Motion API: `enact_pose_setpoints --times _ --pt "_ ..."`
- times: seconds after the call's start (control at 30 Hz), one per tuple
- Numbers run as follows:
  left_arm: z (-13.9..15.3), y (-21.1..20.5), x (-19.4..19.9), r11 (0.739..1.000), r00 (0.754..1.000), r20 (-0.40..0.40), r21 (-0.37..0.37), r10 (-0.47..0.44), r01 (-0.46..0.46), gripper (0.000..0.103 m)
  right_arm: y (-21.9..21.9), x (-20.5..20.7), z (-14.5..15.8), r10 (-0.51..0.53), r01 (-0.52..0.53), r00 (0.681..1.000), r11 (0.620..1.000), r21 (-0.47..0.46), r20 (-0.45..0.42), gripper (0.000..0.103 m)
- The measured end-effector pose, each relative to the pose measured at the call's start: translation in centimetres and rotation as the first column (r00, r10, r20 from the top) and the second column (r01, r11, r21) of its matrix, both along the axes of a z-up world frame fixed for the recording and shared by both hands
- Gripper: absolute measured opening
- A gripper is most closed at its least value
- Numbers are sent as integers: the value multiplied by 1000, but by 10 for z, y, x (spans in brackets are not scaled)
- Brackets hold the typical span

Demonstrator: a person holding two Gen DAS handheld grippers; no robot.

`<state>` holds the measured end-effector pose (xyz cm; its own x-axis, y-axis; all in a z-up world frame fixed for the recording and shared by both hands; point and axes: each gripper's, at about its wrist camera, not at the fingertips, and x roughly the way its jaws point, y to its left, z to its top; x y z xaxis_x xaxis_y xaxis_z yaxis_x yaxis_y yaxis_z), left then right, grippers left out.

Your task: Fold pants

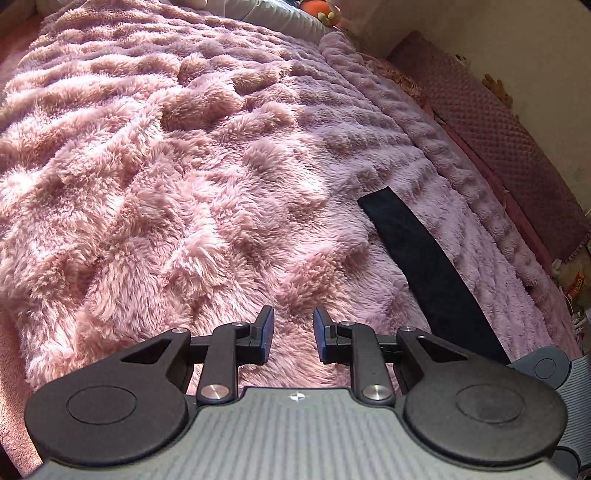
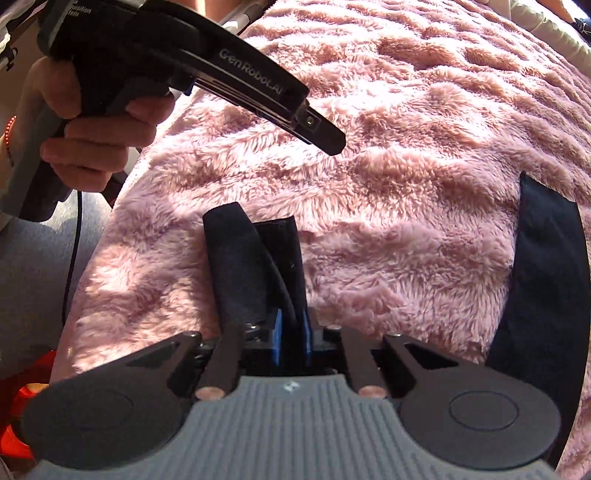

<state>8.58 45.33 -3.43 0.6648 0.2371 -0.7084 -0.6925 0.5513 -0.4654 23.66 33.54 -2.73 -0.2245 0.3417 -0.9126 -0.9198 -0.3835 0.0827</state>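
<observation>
Black pants (image 2: 258, 266) lie on the pink blanket (image 1: 166, 184); the right gripper (image 2: 291, 328) pinches one end, the left gripper (image 1: 293, 332) hangs wide and empty. Folding seems barely begun; next, the left needs a matching grip

Home bedroom, fluffy pink blanket (image 1: 166, 155) over bed, plush toy (image 1: 319, 9) at head

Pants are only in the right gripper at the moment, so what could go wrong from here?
The right gripper pinches only a narrow bunch of the pants, so it could slip out. The left gripper is open and empty, so the pants may drag on the fluffy blanket and fold crooked.
</observation>
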Motion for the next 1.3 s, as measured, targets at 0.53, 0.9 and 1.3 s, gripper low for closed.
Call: enact_pose_setpoints --times 0.53,0.9,1.3 --pt "-6 -3 4 1000 1000 -25 -11 1 -2 26 -26 7 -1 -38 38 999 999 -27 29 20" --pt "3 3 6 997 998 52 70 42 -46 32 -40 39 22 -103 135 983 967 216 -154 0" --pt "-28 -19 64 998 999 -16 -50 -31 30 32 -46 145 68 -325 409 909 814 413 -260 0"
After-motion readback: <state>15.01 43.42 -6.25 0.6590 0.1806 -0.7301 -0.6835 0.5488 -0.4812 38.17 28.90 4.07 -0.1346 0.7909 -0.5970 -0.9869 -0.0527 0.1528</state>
